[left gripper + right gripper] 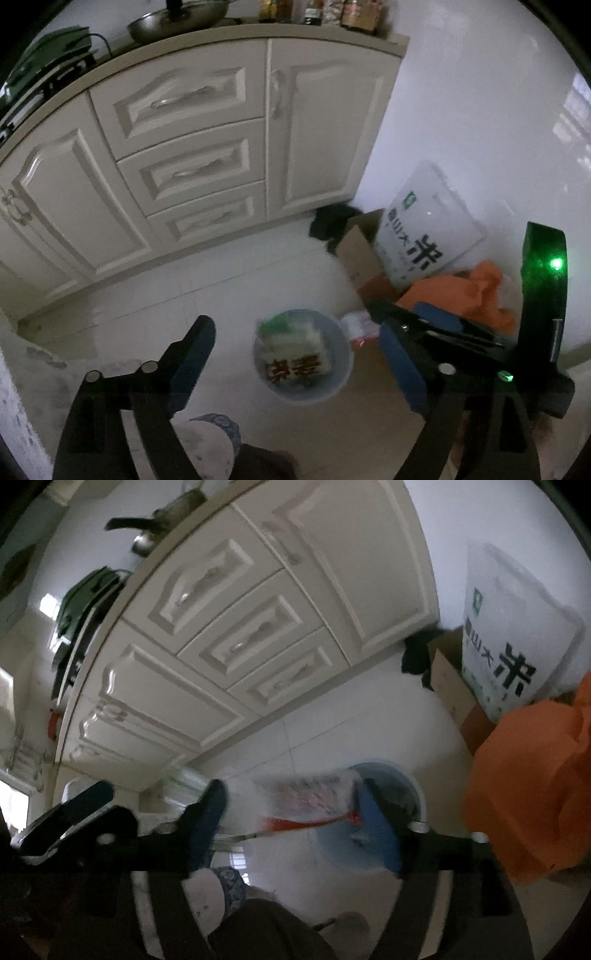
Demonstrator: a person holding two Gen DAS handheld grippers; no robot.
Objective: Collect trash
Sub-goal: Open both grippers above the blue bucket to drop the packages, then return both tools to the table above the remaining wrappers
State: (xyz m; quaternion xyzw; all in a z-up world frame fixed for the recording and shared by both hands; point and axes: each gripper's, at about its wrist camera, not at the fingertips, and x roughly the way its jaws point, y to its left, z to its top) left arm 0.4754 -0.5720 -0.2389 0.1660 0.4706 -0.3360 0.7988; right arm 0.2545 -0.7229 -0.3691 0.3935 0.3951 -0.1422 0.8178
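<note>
Left hand-held gripper (pixel 295 354) spread wide, nothing between jaws, above the bin (pixel 301 356) already holding a red-lettered pack (pixel 293 363). Right hand-held gripper (pixel 291 812) spread too, blurred white-and-red wrapper (pixel 306 805) between its fingers, contact unclear. Orange bag (pixel 532 790) crowds bin's right; bare floor (pixel 207 299) left.

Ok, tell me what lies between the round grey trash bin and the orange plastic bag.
In the left wrist view, a crumpled white wrapper with red print lies on the floor between the bin and the bag.
</note>
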